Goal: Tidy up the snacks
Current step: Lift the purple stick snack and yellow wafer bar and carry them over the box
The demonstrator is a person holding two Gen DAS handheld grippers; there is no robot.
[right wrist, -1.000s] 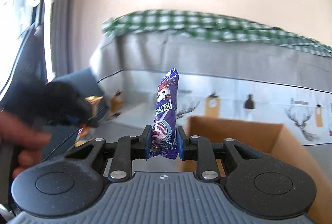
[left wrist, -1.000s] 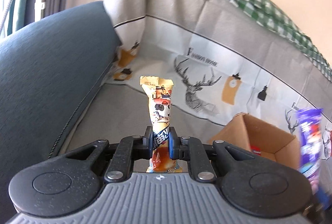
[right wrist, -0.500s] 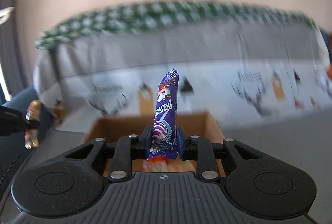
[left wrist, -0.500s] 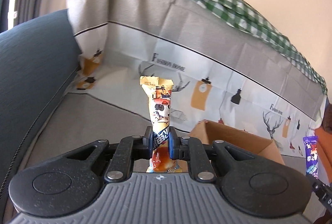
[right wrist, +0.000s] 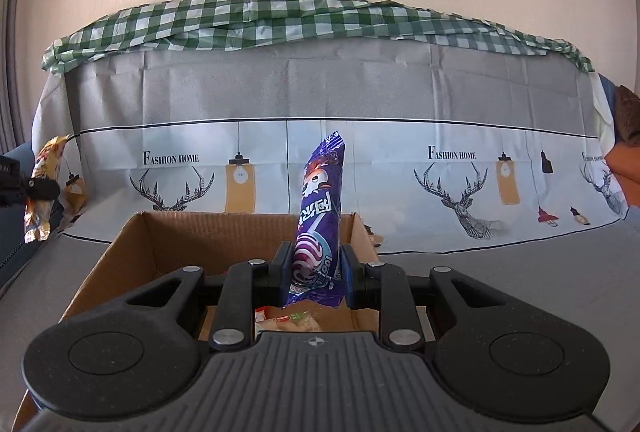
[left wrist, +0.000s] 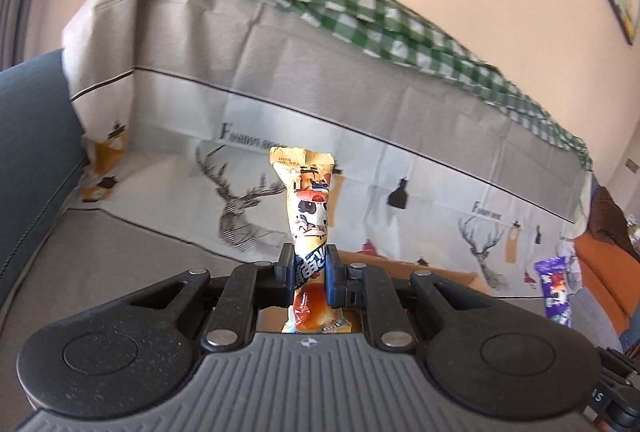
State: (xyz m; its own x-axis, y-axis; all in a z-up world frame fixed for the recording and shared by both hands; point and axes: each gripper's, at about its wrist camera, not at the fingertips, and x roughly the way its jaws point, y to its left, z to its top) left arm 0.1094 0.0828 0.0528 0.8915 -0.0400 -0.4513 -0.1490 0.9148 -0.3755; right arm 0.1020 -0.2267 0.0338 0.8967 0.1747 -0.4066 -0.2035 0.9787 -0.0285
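My left gripper (left wrist: 307, 274) is shut on a yellow-orange snack packet (left wrist: 308, 207) that stands upright between its pads. My right gripper (right wrist: 314, 270) is shut on a purple snack packet (right wrist: 320, 203), also upright. An open cardboard box (right wrist: 192, 232) sits on the sofa seat right under the right gripper, with other wrapped snacks (right wrist: 286, 318) in its bottom. In the left wrist view only the box's rim (left wrist: 404, 266) shows behind the fingers, and the purple packet (left wrist: 554, 284) appears at the far right. The yellow-orange packet (right wrist: 44, 187) shows at the left edge of the right wrist view.
A sofa carries a grey cover (right wrist: 400, 87) printed with deer and lamps, with a green checked cloth (right wrist: 280, 19) along the top of its back. A dark blue armrest (left wrist: 28, 143) rises on the left. An orange cushion (left wrist: 600, 272) lies at the right.
Both grippers have swung right along the sofa, each holding its packet. The right gripper now faces the box squarely from above; the box has come in under the left gripper's fingers.
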